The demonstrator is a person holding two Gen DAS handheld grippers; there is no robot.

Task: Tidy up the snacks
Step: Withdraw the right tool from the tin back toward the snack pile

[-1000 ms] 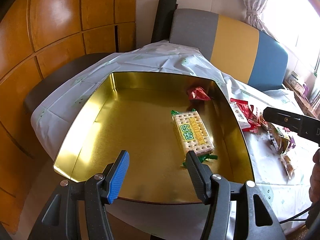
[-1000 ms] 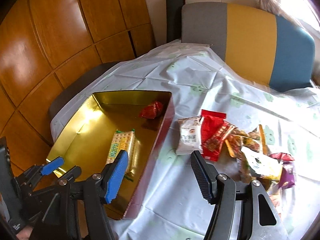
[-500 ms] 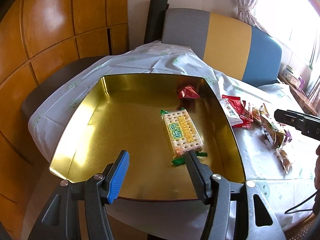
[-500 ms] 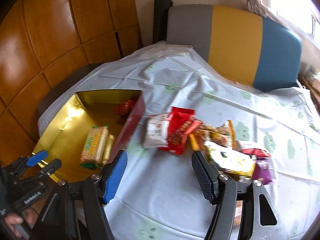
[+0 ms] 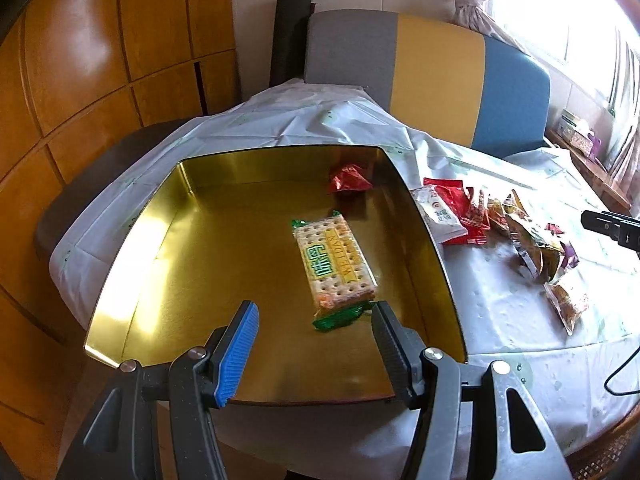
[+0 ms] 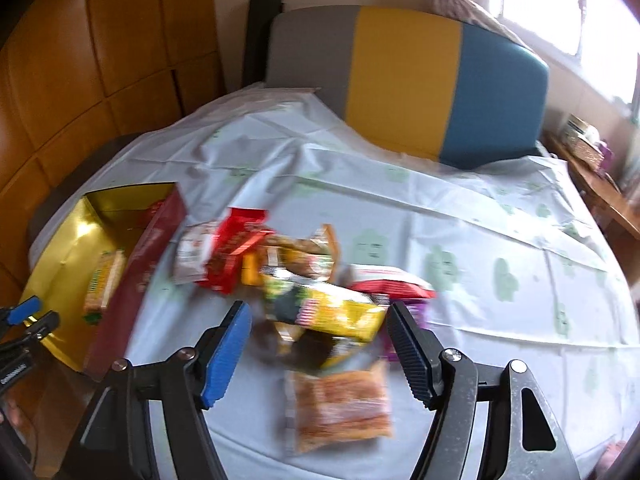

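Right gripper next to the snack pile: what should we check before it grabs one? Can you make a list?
1. Right gripper open: ok, its jaws have just been opening with nothing pressed between them.
2. Gripper lined up on one snack: ok, the yellow packet lies just ahead of it.
3. Packet free to lift: cannot tell, it overlaps others in a blurred pile.
4. Room in the gold tin: ok, only a cracker pack and a red packet inside.
5. Left gripper out of the way: ok, open at the tin's near edge.
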